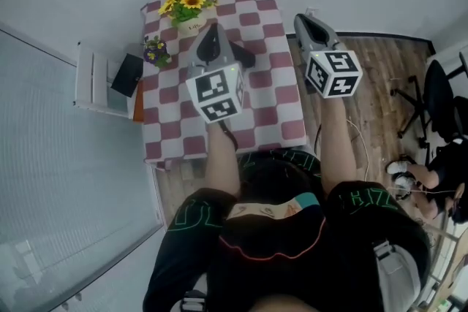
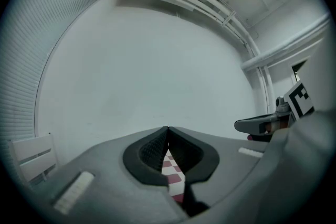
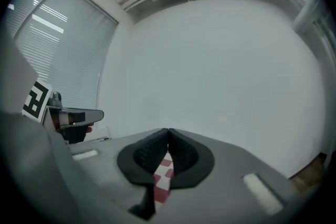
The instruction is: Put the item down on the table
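Looking down, I see the surface (image 1: 270, 84), with its red and white checked cloth, at 12 o'clock from my body, and the wooden floor (image 1: 380, 77) at 2 o'clock. My left tongs (image 1: 211, 31) hang above the middle of the cloth and my right tongs (image 1: 303, 20) above its 3 o'clock edge. Both are closed together, tip on tip, and nothing is between them; through each slit only a strip of checked cloth shows. So I hold no item, and I judge that it stands on the surface already, though I cannot tell which thing it is. The likely one is the sunflower pot (image 1: 189, 9) at the 11 o'clock corner; a smaller pot of purple flowers (image 1: 156, 51) stands at the 9 o'clock edge. Such a pot I expect to be light and top-heavy, with soft blooms that crush easily, so I would take it by the stiff pot wall, low down, not by the stems. My arms and the left tongs hide the near part of the cloth, and the bases of the pots are too small to make out.
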### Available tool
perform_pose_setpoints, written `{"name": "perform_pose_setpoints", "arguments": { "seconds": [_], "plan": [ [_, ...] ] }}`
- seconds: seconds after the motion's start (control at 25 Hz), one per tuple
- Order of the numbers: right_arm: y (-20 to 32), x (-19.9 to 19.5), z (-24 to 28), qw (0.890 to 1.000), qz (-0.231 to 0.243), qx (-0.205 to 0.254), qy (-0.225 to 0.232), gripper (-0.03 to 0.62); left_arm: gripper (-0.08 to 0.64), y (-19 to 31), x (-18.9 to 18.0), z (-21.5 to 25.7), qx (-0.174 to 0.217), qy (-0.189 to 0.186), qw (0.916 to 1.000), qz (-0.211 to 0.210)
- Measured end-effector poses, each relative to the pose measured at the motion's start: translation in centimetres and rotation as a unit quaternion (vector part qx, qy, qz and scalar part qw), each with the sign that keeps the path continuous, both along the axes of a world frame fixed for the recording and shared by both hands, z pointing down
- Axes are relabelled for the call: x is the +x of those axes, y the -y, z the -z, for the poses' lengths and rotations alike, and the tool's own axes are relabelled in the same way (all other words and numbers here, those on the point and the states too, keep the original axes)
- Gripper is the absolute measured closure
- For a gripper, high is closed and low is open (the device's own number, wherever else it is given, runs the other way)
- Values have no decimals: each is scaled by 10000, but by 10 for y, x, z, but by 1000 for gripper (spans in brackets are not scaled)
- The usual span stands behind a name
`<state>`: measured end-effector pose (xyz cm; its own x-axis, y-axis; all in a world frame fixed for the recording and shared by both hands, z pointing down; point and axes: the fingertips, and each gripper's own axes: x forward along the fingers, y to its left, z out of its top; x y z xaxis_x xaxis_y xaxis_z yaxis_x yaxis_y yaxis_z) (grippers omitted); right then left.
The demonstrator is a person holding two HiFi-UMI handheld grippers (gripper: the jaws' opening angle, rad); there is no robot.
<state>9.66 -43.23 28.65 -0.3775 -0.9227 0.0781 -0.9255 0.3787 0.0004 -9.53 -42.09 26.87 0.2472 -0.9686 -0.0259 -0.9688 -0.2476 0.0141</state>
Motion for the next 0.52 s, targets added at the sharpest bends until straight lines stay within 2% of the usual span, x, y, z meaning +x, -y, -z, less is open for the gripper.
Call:
{"name": "perform_pose_setpoints", "arguments": {
  "seconds": [0.24,0.52],
  "plan": [
    [6,-9,17,9997,77,240,-36,588,552,0,-9,13,135,44,9999,87],
    [9,-29,24,9991,207,363,-118,588,552,2,-25,10,121,37,9998,170]
  ]
}}
